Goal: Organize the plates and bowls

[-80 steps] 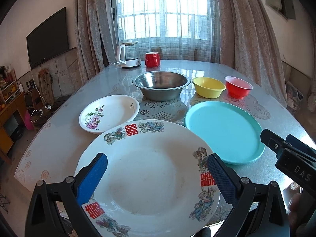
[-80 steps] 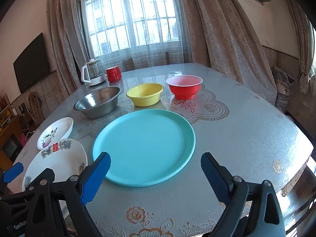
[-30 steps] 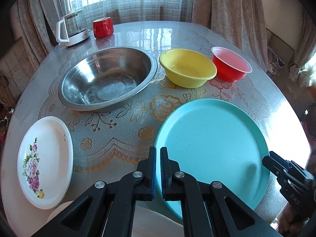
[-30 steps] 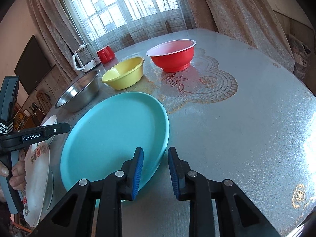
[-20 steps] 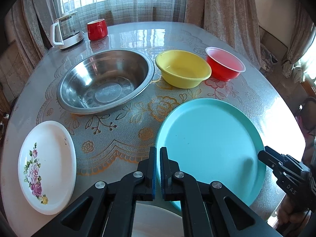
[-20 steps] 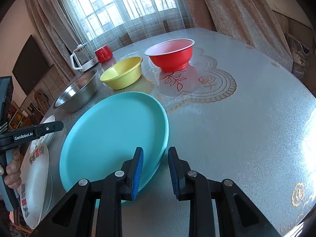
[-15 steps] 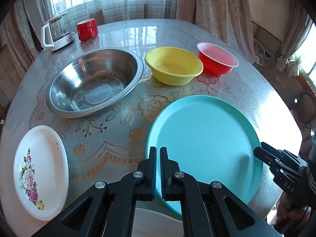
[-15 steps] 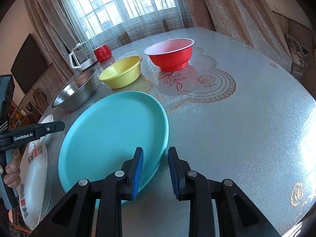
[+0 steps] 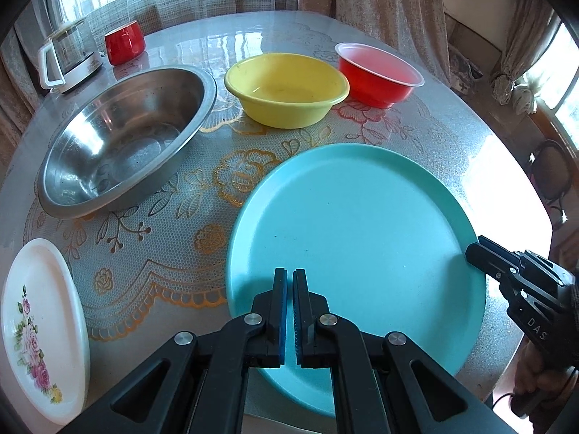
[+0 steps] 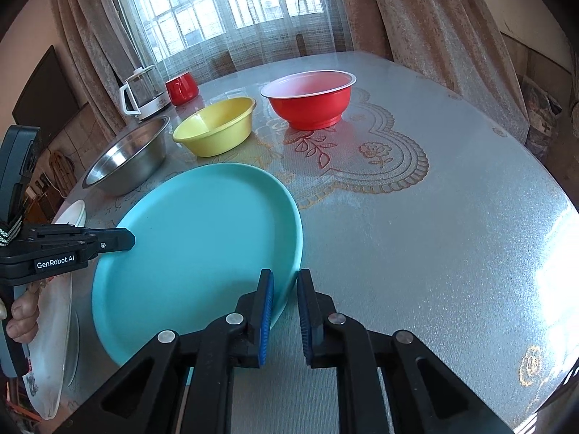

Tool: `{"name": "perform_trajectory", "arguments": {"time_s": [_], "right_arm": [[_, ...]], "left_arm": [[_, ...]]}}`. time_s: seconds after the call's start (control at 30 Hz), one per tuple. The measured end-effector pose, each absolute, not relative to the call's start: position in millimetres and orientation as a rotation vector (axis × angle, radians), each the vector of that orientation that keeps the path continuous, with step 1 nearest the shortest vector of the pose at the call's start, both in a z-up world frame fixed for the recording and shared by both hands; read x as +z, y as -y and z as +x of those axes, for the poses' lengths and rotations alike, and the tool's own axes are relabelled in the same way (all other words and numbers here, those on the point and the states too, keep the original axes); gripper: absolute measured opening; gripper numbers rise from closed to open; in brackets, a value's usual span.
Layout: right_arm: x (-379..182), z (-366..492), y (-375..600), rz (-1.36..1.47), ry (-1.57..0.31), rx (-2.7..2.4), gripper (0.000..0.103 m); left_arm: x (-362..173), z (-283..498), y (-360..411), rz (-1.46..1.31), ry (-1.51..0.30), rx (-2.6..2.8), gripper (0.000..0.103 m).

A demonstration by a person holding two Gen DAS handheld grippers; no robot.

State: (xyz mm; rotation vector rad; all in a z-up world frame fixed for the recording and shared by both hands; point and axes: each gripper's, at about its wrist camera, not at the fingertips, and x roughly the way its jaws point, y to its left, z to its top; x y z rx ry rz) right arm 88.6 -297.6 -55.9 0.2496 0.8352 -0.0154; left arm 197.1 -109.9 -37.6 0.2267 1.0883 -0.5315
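The teal plate (image 9: 356, 249) is broad, plain and shallow, and lies flat near the front edge of the table (image 10: 452, 217). The right gripper (image 10: 285, 311) has its blue pads on either side of the plate's near rim, pinching it. The left gripper (image 9: 290, 311) hangs over the plate's opposite side with its fingers pressed together; in the right wrist view a large white decorated plate (image 10: 50, 343) hangs tilted below it, though the grip itself cannot be seen. A smaller white plate with pink roses (image 9: 39, 329) lies at the left. Behind stand a steel bowl (image 9: 126, 141), a yellow bowl (image 9: 286, 88) and a red bowl (image 9: 378, 72), all three empty. Farther back are a red mug (image 9: 125, 47) and a glass kettle (image 9: 68, 59). The table wears a glossy floral-patterned cover; curtains (image 10: 416, 18) frame a barred window (image 10: 224, 0), and a television (image 10: 43, 97) hangs on the left wall.
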Motion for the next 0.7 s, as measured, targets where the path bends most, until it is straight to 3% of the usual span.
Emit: {"name": "perform_trajectory", "arguments": {"time_s": [0.3,0.7], "right_arm": [[-55,99,312,0.261,-0.831,-0.060,0.010],[-52,113,335,0.272,-0.836,-0.145,0.008]], "left_arm": [[-31,191,140,0.236,-1.060,-0.586,0.003],[-27,197,121,0.206,-1.087,-0.572,0.003]]}}
